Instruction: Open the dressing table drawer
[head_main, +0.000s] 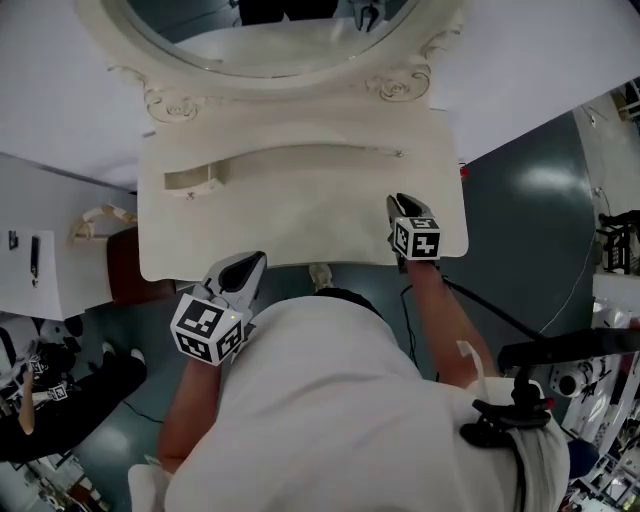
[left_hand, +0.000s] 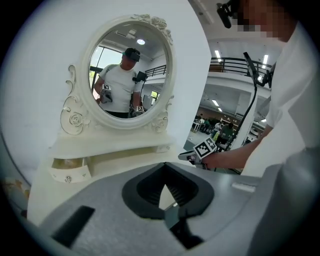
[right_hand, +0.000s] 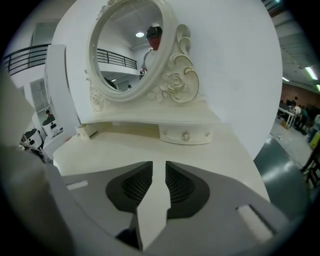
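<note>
Right tool spread and empty, left tool pressed together. Looks like the approach; next, line up on the drawer knob and pinch.

A plain white wall stands over a glossy, dark grey-green floor. A white cabinet stands at the left. Beyond, a railed gallery runs under bright ceiling lights.

Small cream drawer, slightly open
</note>
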